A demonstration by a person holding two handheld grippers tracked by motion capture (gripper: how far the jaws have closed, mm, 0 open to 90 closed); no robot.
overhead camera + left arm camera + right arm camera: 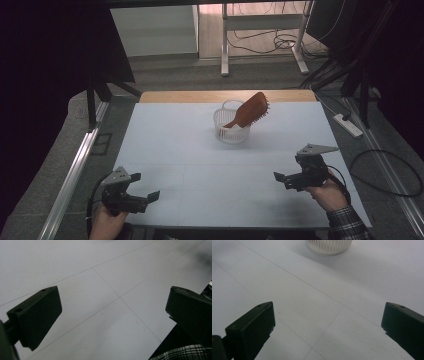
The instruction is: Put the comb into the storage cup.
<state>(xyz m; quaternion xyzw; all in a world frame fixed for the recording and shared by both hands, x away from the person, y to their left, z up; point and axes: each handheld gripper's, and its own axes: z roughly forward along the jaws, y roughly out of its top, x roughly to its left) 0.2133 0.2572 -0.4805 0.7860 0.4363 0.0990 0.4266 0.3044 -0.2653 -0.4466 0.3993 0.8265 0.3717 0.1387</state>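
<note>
While a brown hairbrush (251, 110) leans handle-down in a white slotted basket (231, 131) at the far middle of the pale worktop (200, 165), each hand-held gripper, left (142, 198) and right (281, 179), hovers near the front edge, jaws spread and empty. Approach the brush's raised head slowly, steadying the basket.

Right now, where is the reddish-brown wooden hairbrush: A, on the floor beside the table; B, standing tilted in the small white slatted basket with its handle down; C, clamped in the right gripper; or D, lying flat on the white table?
B: the reddish-brown wooden hairbrush leans in the small white slatted basket, handle down and head above the rim, while both grippers are open and apart from it.
</note>
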